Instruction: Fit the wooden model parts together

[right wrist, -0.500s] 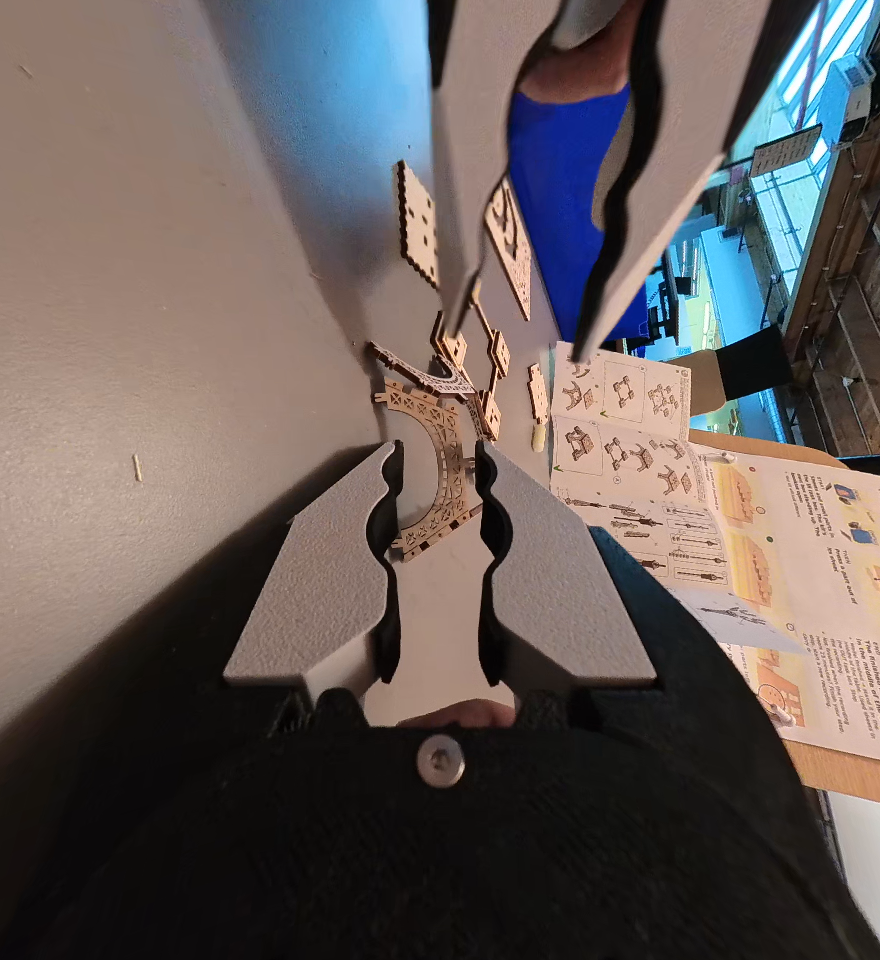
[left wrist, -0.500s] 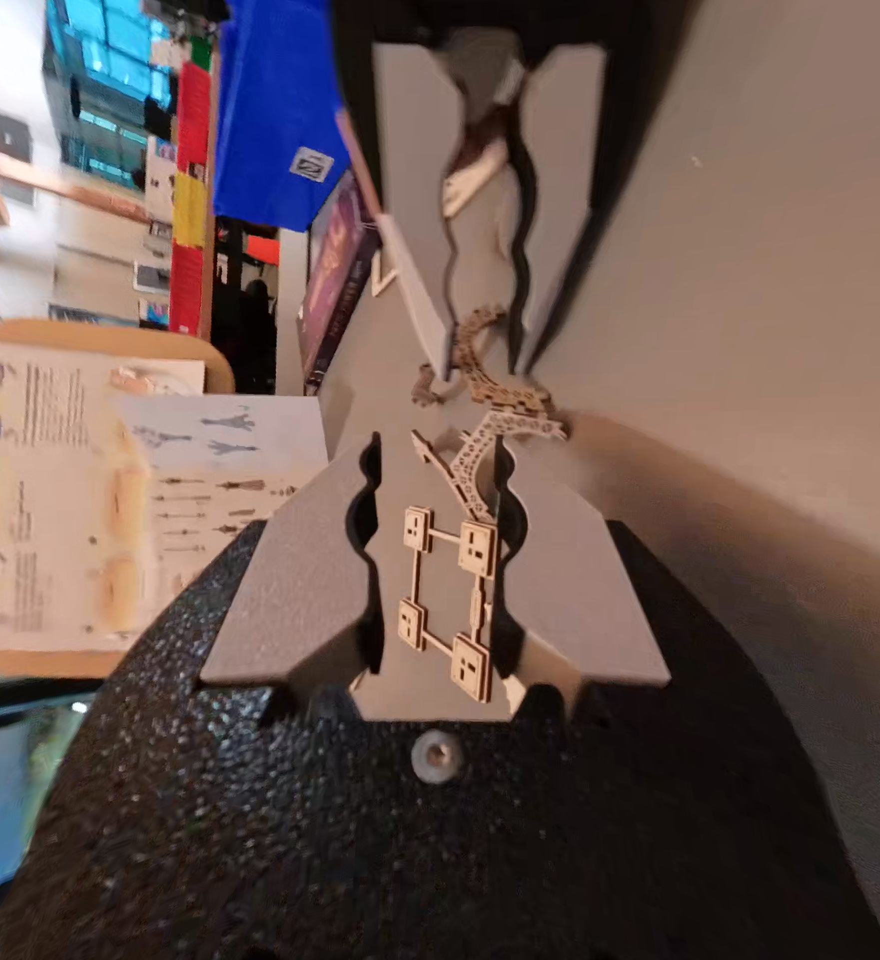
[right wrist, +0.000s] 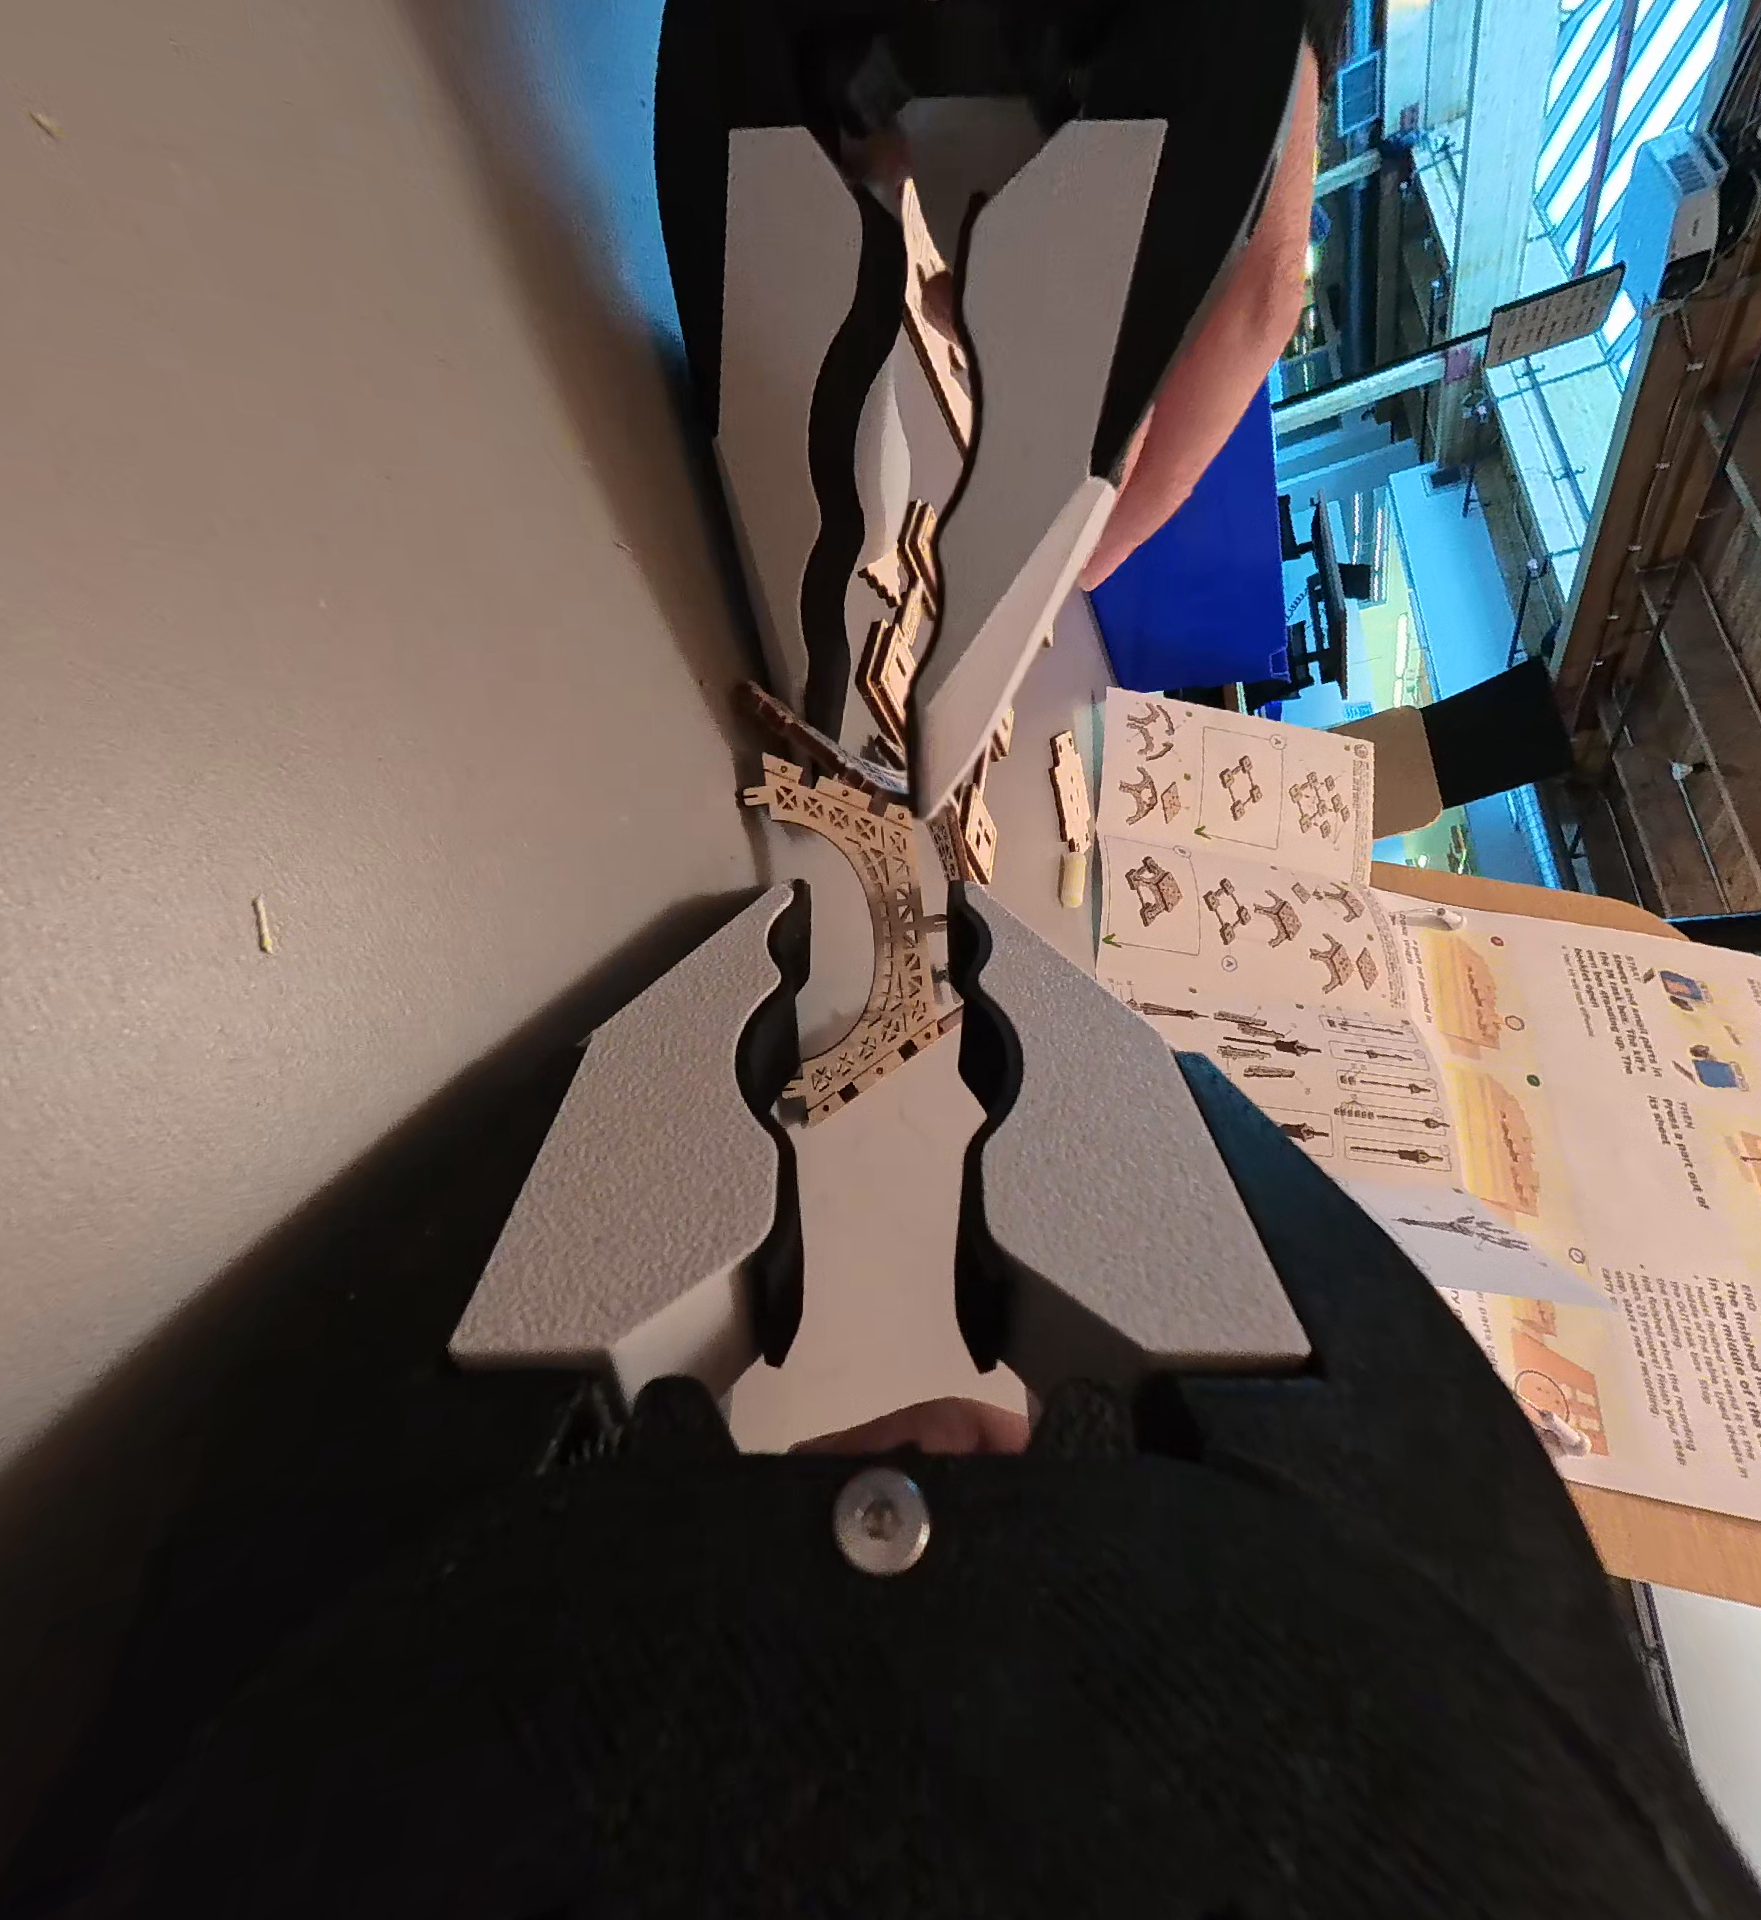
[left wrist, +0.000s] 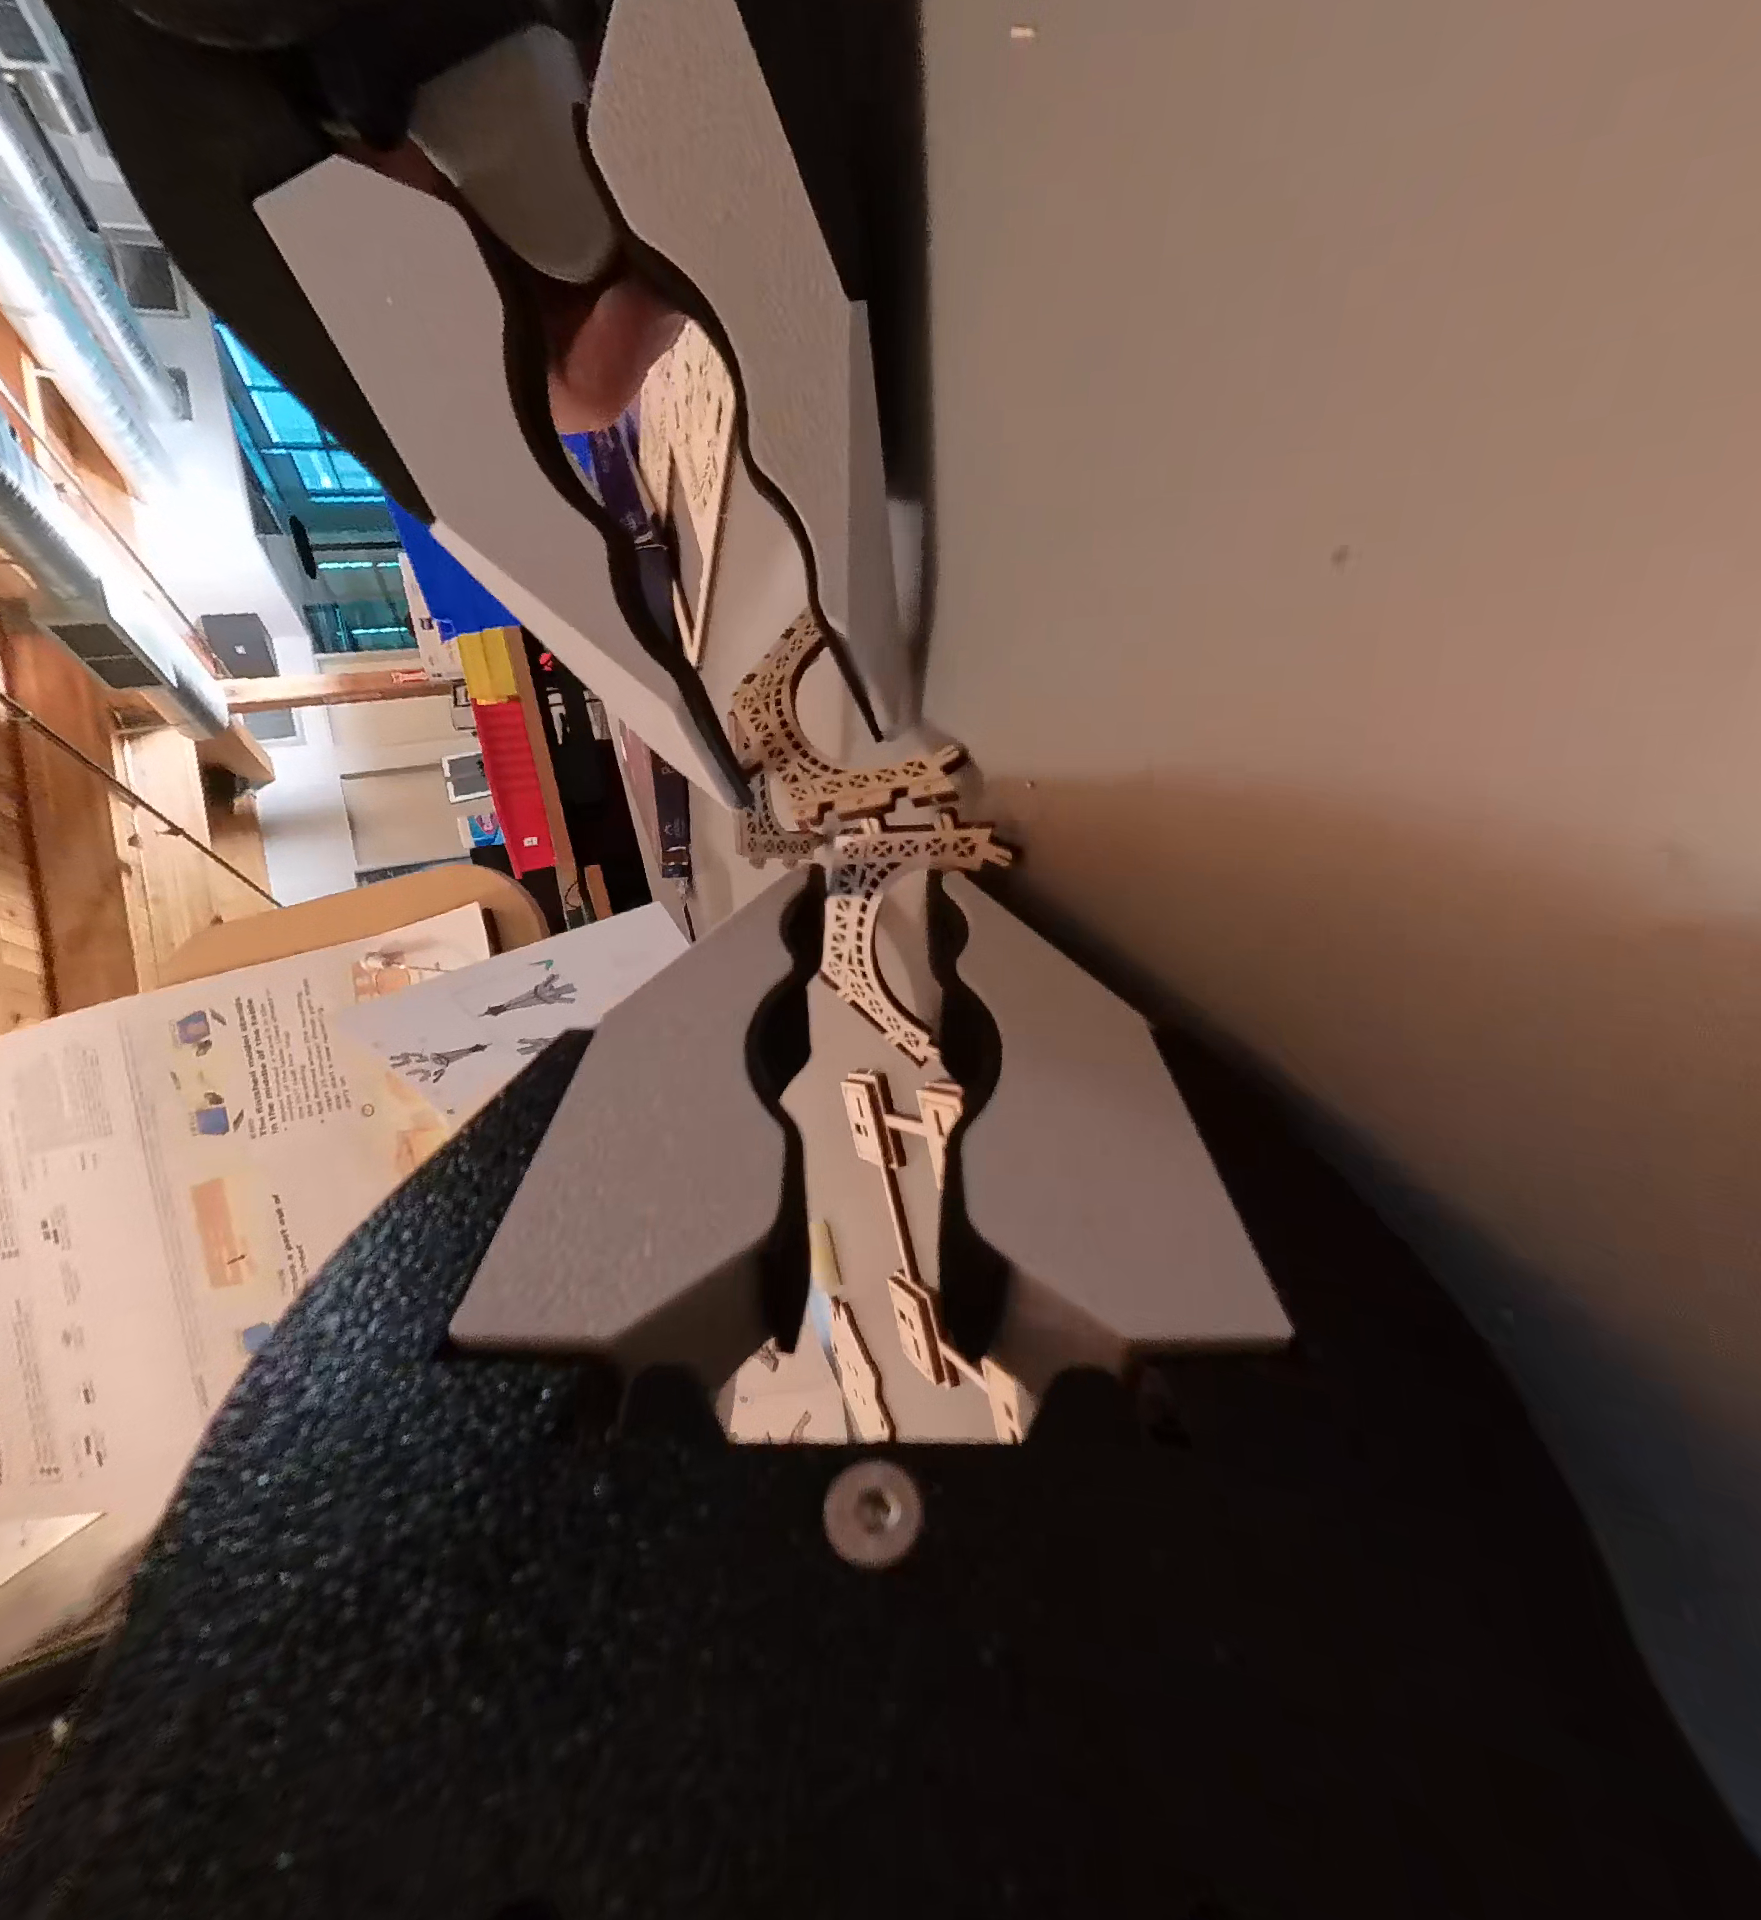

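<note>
Over the grey tabletop (right wrist: 232, 520), my right gripper (right wrist: 876, 914) grips a curved wooden lattice arch (right wrist: 881, 956) between narrow jaws, its far end meeting the left gripper's piece. My left gripper (left wrist: 871, 904) pinches a second lattice leg (left wrist: 871, 966) facing it. Beyond, a square wooden base frame (left wrist: 902, 1236) lies flat near the instruction sheets (right wrist: 1478, 1039) at the table's edge.

Two black, pebble-textured gripper bodies, left (left wrist: 871, 914) and right (right wrist: 876, 935), each with matte grey wavy-edged wedge fingers (right wrist: 647, 1174) and one silver socket-head screw (right wrist: 880, 1523).
</note>
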Demonstrator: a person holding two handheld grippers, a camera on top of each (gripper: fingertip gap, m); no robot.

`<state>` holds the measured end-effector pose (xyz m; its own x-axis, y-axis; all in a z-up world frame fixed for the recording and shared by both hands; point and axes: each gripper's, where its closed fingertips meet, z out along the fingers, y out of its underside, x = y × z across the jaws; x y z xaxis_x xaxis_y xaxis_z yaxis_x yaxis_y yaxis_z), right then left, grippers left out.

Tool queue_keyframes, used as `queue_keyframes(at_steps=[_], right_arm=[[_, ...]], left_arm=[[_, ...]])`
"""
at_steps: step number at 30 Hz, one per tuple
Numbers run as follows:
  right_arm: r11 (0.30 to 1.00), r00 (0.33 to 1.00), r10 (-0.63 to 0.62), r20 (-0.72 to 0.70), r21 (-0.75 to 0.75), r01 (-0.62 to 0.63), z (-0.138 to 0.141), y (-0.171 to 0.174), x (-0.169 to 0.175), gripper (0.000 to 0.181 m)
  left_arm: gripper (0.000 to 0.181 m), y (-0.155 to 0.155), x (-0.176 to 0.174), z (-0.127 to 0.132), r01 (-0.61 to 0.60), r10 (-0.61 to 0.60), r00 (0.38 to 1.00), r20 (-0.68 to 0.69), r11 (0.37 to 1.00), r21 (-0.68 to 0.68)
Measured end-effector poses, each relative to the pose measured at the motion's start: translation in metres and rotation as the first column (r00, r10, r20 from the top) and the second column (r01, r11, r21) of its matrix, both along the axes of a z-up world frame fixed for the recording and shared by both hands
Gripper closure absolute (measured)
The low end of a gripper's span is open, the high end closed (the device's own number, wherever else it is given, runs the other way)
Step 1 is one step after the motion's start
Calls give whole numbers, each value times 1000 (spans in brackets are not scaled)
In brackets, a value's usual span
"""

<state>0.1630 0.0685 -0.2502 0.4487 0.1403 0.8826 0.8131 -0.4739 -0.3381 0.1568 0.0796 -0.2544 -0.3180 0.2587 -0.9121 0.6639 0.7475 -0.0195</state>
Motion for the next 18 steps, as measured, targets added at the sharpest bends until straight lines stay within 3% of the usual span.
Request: queue_keyframes(at_steps=[9, 18], right_arm=[[1000, 1000, 0, 2, 4, 0, 3, 2, -2, 157], [1000, 1000, -1, 5, 11, 1, 6, 1, -3, 157]], left_arm=[[155, -2, -6, 6, 64, -63, 997, -39, 998, 14], [160, -5, -4, 6, 71, -71, 997, -11, 997, 12]])
